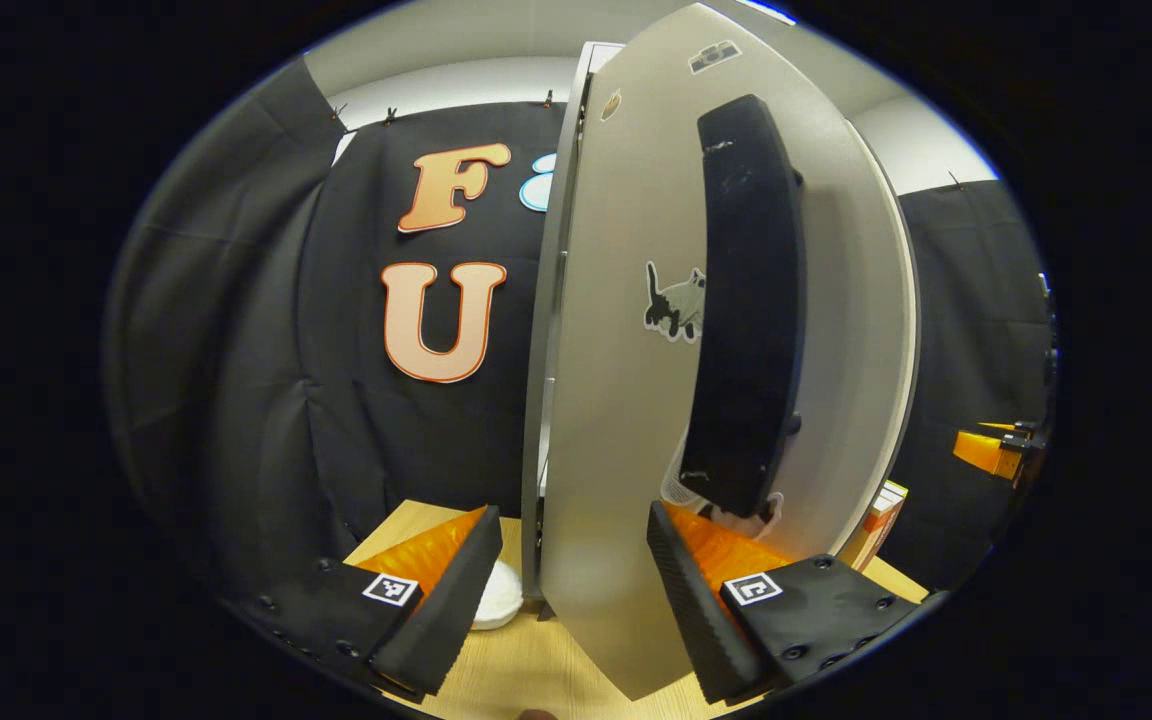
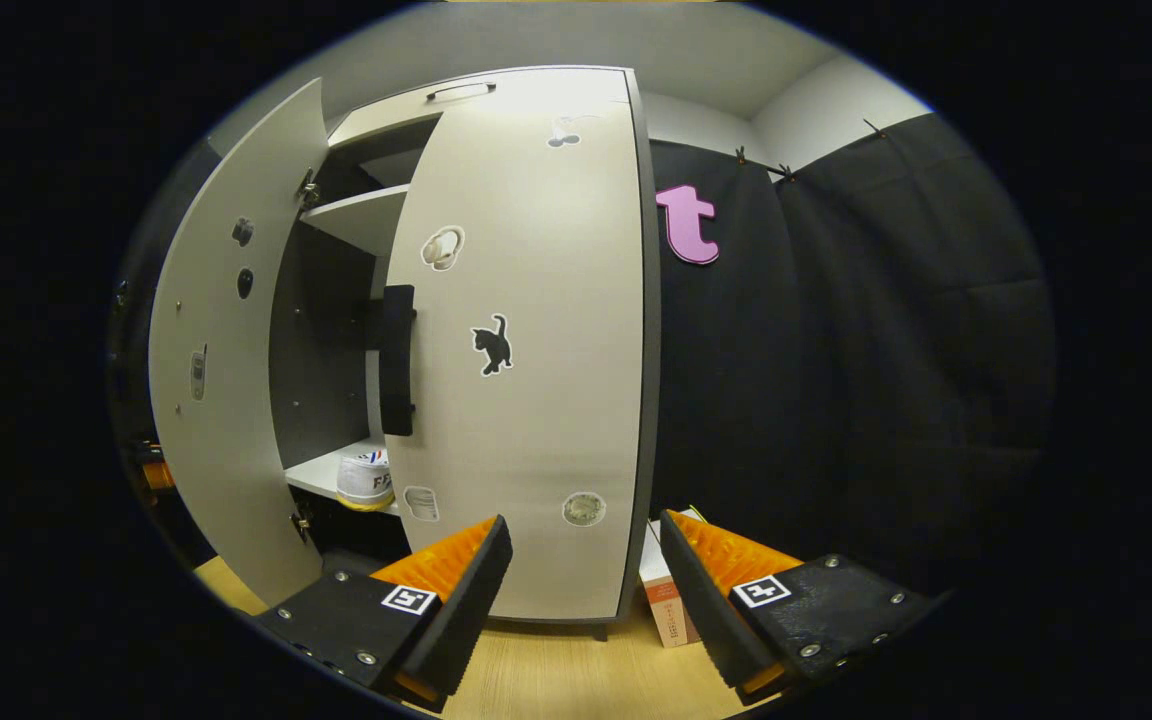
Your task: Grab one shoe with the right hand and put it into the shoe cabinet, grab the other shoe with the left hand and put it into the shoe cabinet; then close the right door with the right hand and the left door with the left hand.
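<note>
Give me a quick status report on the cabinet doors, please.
Both grippers open, left gripper astride left door edge, right gripper empty. Pale grey right cabinet door nearly shut; left door wide open. White shoe shelved. Nothing blocking.

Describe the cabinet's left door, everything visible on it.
The left door is a flat pale grey panel, matte, and it stands open, swung outward on its hinges. In the left gripper view its edge sits between the open left tongs, not clamped. A long black padded handle runs upright along its outer face, beside a cat sticker. In the right gripper view its inner face shows small fittings.
</note>
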{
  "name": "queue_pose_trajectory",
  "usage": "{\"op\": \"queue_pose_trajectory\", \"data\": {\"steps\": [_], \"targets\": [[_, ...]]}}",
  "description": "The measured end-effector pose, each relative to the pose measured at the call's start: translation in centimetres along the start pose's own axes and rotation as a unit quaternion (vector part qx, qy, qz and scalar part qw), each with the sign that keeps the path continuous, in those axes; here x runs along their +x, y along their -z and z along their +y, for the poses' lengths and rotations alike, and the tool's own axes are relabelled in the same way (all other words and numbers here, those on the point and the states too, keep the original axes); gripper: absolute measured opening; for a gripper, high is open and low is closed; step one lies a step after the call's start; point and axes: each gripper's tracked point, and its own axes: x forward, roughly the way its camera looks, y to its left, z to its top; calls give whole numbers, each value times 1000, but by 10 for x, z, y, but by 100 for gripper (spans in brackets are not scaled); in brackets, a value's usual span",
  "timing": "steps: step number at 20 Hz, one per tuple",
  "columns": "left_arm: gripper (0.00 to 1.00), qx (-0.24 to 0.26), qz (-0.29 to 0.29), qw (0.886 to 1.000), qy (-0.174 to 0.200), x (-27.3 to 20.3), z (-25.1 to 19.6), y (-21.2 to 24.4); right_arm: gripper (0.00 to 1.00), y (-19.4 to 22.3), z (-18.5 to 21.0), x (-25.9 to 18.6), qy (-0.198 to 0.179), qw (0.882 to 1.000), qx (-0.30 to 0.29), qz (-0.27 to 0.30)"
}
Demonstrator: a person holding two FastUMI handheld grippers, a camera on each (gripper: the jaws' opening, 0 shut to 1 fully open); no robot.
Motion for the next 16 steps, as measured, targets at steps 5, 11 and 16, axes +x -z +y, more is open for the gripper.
{"op": "queue_pose_trajectory", "data": {"steps": [5, 11, 16], "targets": [[95, -1, 1, 1000, 26, 19, -22, 3, 92, 5, -4, 5, 9, 1000, 2, 5], [97, -7, 13, 999, 46, 73, -51, 15, 92, 7, -16, 6, 26, 1000, 0, 7], [96, 16, 2, 999, 45, 88, -61, 12, 92, 7, -25, 4, 40, 999, -6, 7]]}}
